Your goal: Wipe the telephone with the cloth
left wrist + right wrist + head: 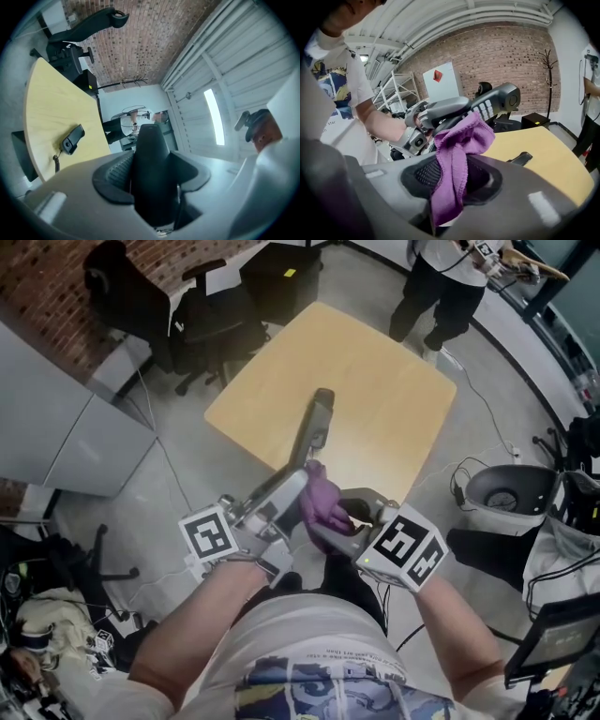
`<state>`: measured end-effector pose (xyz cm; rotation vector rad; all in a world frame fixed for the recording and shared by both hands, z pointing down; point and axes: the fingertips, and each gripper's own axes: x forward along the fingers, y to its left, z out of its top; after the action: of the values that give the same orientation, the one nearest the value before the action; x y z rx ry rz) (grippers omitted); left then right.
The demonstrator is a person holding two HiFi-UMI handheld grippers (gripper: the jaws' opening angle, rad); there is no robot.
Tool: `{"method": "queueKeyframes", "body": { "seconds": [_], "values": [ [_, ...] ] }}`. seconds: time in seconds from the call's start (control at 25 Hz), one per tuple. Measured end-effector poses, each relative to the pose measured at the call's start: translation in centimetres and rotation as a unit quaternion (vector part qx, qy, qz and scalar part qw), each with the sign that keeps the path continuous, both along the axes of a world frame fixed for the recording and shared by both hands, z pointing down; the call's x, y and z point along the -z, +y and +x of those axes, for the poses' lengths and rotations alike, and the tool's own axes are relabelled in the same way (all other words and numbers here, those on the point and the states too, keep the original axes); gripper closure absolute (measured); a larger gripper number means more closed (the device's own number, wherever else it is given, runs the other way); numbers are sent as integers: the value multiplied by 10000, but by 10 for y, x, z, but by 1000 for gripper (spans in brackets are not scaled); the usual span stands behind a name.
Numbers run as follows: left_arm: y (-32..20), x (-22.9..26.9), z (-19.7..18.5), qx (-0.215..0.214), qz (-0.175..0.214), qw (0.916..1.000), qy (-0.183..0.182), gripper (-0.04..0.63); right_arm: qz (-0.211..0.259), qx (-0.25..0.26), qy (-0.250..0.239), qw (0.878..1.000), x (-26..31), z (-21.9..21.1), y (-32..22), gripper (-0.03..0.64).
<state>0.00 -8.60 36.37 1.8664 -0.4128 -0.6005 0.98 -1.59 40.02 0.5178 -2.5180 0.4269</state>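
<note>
The left tool (281, 495) is clamped on the lower end of the telephone handset (316, 427), its 2 jaws pressing on either side of the dark body. The handset is lifted off the desk (375, 381) and points away from the person, over the near edge of the pale wooden top. In the right gripper view its keypad side faces the camera.

The right tool (336, 521) is closed on a purple cloth (457, 154). The cloth is pinched between the jaws, 1 end hangs down, and the bunched top presses against the handset just beside the left tool. In the head view the 2 tools sit close together at the near side of the desk, with the cloth between them.

A small black unit with a cord (72, 139) lies on the desk, apart from the handset.

Beyond the desk stand 2 black office chairs (216, 324) and a person in dark trousers (441, 287). A grey round bin (511, 493) sits on the floor to the right.
</note>
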Motion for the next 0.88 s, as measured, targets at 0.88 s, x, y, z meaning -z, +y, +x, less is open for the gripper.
{"method": "queueKeyframes", "body": {
  "seconds": [0.88],
  "values": [
    [-19,-8,23,-128,-122,9998,31,345,288,-113,-134,9994,38,24,5,501]
  ]
}}
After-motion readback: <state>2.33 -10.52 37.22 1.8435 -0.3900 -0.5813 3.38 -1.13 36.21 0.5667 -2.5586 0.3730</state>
